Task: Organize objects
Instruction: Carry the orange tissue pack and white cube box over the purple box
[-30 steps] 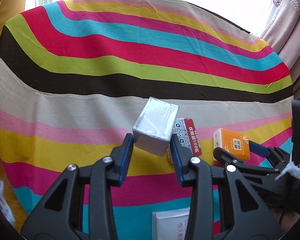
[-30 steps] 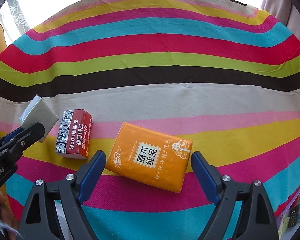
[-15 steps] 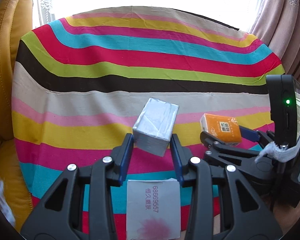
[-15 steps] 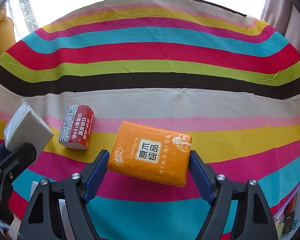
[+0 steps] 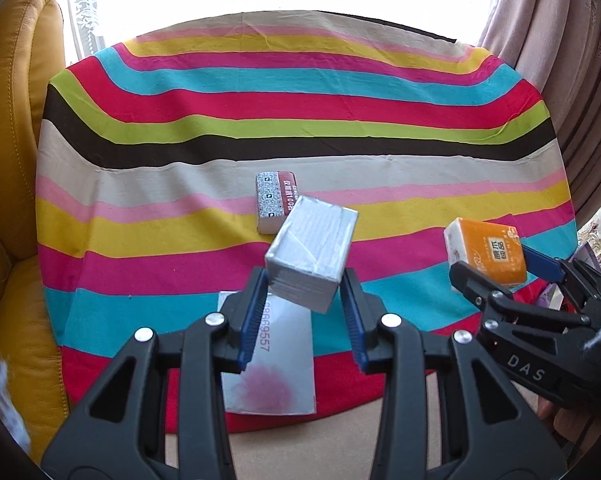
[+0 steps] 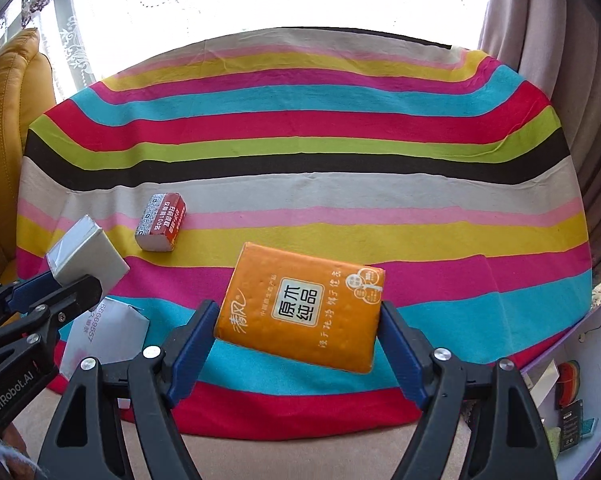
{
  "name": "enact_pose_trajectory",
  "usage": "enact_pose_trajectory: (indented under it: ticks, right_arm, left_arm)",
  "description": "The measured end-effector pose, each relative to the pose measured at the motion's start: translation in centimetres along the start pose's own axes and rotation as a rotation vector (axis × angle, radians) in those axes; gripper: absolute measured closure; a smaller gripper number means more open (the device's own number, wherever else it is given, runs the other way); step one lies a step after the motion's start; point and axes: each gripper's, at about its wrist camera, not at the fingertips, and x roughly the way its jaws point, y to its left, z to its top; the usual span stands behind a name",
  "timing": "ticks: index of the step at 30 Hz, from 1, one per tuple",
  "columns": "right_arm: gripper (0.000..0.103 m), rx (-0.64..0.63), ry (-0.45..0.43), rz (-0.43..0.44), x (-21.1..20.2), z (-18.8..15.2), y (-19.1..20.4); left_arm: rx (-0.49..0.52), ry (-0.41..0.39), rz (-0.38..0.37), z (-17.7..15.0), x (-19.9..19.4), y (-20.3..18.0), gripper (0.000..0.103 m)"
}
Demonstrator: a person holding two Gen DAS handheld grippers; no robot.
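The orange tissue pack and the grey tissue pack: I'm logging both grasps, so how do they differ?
The orange tissue pack is flat, wide and printed with bold characters; the grey tissue pack is blockier and plain silvery. The right gripper holds the orange one across its long width, jaws wide; the left gripper pinches the grey one with jaws narrower. Both are lifted off the striped cloth, tilted.

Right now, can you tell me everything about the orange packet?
The orange packet is a soft, flat tissue pack in shiny orange plastic wrap, with a white label square, dark Chinese characters and small round badges near one corner. It looks full and unopened. The right gripper pinches it, jaws pressing its two short ends, so it hangs tilted above the striped cloth, touching nothing else. In the left wrist view its white end shows.
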Motion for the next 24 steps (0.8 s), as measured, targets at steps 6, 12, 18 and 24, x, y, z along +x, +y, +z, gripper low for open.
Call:
enact_pose_trajectory:
  ticks: [6, 12, 18, 24]
  right_arm:
    - [0.023, 0.053, -0.01, 0.006, -2.5, -1.9, -3.0]
    - [0.023, 0.088, -0.015, -0.012, -4.3, -3.6, -5.8]
    - [0.023, 0.118, -0.021, -0.044, -5.7, -5.1, -8.2]
    - [0.023, 0.154, -0.019, -0.08, -6.8, -6.3, -10.7]
  left_arm:
    - [0.042, 0.006, -0.025, -0.9, -1.1, -2.6, 0.061]
    - [0.091, 0.011, -0.055, -1.5, -1.8, -5.2, 0.061]
    - [0.141, 0.02, -0.094, -2.1, -2.1, -7.9, 0.061]
    - [0.199, 0.037, -0.157, -2.8, -2.3, -11.2, 0.061]
